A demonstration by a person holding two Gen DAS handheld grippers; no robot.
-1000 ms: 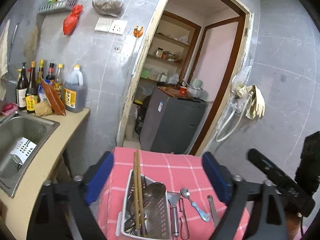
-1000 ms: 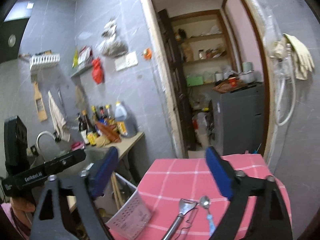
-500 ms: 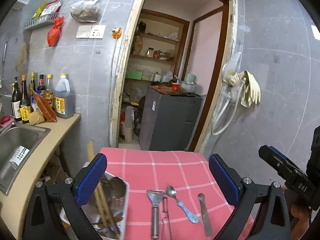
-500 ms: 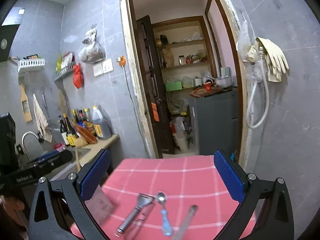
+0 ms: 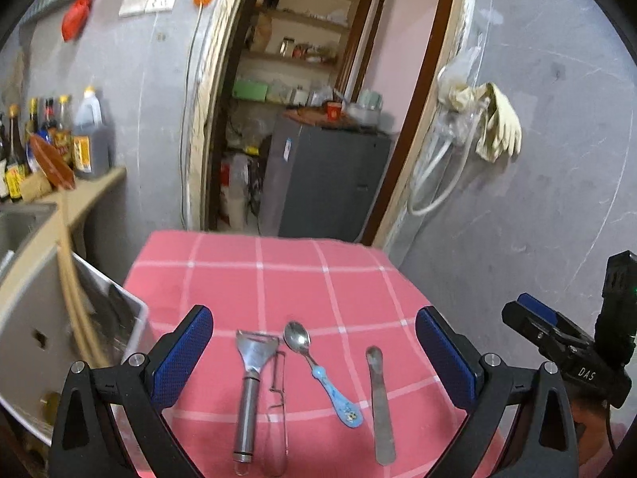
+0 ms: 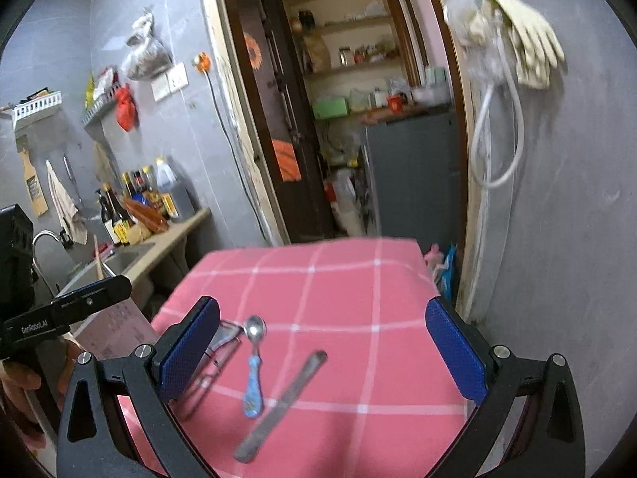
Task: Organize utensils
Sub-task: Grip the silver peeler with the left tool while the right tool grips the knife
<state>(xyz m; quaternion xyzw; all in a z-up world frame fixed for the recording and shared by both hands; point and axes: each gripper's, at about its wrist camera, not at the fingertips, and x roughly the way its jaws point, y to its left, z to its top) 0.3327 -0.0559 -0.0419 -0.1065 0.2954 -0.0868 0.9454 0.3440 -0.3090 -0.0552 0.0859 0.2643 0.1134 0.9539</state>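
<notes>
On the pink checked tablecloth [image 5: 278, 279] lie a steel peeler [image 5: 250, 390], a thin wire peeler [image 5: 276, 406], a spoon with a blue handle [image 5: 318, 370] and a flat metal knife [image 5: 380, 398]. My left gripper [image 5: 314, 358] is open and empty, hovering above them. My right gripper [image 6: 322, 346] is open and empty over the same utensils: the spoon [image 6: 254, 362], the knife [image 6: 286, 398] and the steel peeler [image 6: 223, 338]. A white perforated utensil basket [image 5: 99, 318] with chopsticks [image 5: 71, 279] stands at the table's left edge.
A counter with a sink [image 5: 16, 223] and sauce bottles [image 5: 91, 135] lies to the left. An open doorway with a grey cabinet [image 5: 330, 183] is behind the table. Gloves and a hose [image 5: 493, 127] hang on the right wall. The right gripper shows at the right of the left view [image 5: 565, 350].
Both grippers have moved right and forward over the table. The basket has slid to the left edge of view, and the loose utensils now lie between the fingers of both grippers.
</notes>
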